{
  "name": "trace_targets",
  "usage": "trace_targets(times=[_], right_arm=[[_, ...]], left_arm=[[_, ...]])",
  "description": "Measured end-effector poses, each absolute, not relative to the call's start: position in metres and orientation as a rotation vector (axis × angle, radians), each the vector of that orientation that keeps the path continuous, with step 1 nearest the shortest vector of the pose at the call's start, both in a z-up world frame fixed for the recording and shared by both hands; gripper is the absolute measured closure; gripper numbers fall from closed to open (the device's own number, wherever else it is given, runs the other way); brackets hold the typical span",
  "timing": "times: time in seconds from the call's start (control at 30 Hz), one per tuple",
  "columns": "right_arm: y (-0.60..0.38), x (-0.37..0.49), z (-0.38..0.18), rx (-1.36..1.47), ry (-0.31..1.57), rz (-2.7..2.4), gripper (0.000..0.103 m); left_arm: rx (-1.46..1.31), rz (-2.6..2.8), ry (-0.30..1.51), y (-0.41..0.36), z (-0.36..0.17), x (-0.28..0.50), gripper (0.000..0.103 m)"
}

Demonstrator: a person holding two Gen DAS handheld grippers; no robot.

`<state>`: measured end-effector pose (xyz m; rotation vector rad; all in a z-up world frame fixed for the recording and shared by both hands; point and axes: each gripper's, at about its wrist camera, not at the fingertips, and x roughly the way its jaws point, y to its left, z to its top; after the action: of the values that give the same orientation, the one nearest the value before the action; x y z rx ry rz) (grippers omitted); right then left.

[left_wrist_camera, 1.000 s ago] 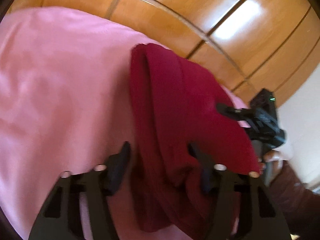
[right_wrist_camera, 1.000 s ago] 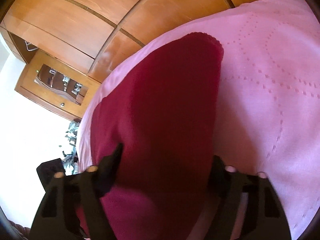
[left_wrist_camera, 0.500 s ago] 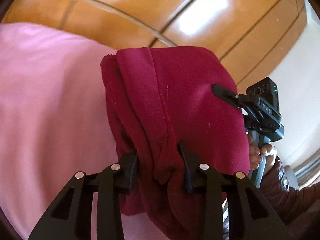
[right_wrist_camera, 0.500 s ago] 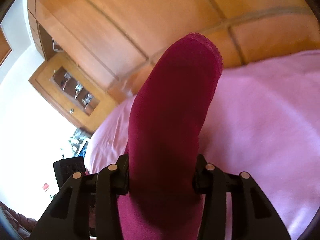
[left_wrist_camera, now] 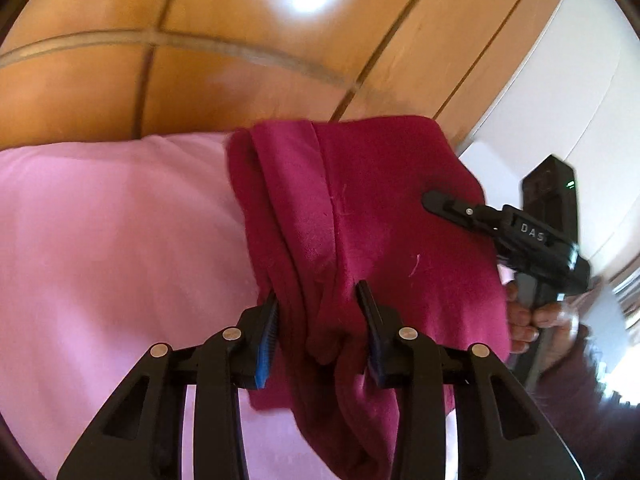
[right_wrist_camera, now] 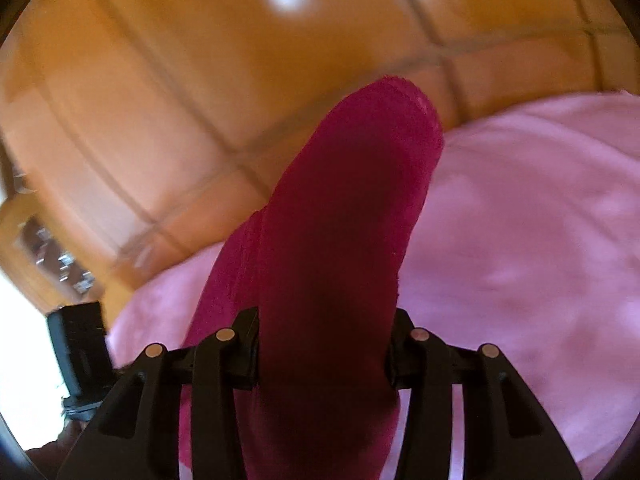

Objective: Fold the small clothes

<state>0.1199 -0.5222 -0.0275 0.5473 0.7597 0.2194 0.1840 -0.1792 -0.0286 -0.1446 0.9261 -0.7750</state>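
A dark red fleece garment (left_wrist_camera: 360, 208) is held up off the pink bedspread (left_wrist_camera: 120, 260). My left gripper (left_wrist_camera: 318, 312) is shut on a bunched fold of it. My right gripper (right_wrist_camera: 324, 336) is shut on another part of the same garment (right_wrist_camera: 340, 220), which rises between its fingers. In the left wrist view the right gripper (left_wrist_camera: 436, 200) shows at the right, one finger lying across the cloth, with the person's hand below it. The garment's lower part hangs down past my left fingers.
A glossy wooden wardrobe (left_wrist_camera: 240, 40) stands behind the bed. The pink bedspread (right_wrist_camera: 520, 240) spreads to the right in the right wrist view. A white wall (left_wrist_camera: 580, 80) is at the right. The left gripper's black body (right_wrist_camera: 80, 352) shows at lower left in the right wrist view.
Both grippers closed on the red garment and lifted it off the bedspread. Both views tilted up, showing more wardrobe and less bed.
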Motion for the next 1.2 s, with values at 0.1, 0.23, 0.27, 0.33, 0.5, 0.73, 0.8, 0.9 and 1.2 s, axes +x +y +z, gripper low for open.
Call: trace_targets(times=[0.1,0.23,0.27,0.33,0.5,0.73,0.8,0.9,1.2], right_arm=[[-0.54,0.119,-0.066,0.568,0.813,0.153,0.06],[-0.543,0.115,-0.093,0.605,0.838,0.105,0.049],[-0.544,0.116,-0.092,0.609,0.842,0.096,0.045],[-0.54,0.118,-0.085,0.557,0.853,0.054,0.025],[-0.537,0.096,-0.04,0.411,0.809,-0.032,0.019],[-0.501,0.045,-0.001,0.322,0.72,-0.005,0.02],[-0.48,0.035,0.001,0.295,0.716,0.012,0.026],[-0.458,0.027,-0.002,0.255,0.738,0.022,0.041],[-0.437,0.024,-0.038,0.218,0.808,-0.076,0.045]], left_arm=[[-0.004,-0.714,0.979,-0.215,-0.058,0.19,0.067],[-0.052,-0.697,1.008,-0.211,-0.081,0.199,0.048],[-0.085,-0.689,1.023,-0.207,-0.083,0.206,0.046],[-0.112,-0.673,1.036,-0.2,-0.081,0.202,0.042],[-0.049,-0.578,0.974,-0.198,-0.049,0.186,0.039],[0.006,-0.537,0.871,-0.19,-0.025,0.156,0.039],[0.024,-0.533,0.855,-0.19,-0.024,0.149,0.038],[0.04,-0.532,0.845,-0.19,-0.023,0.145,0.038],[0.063,-0.54,0.89,-0.2,-0.047,0.156,0.038]])
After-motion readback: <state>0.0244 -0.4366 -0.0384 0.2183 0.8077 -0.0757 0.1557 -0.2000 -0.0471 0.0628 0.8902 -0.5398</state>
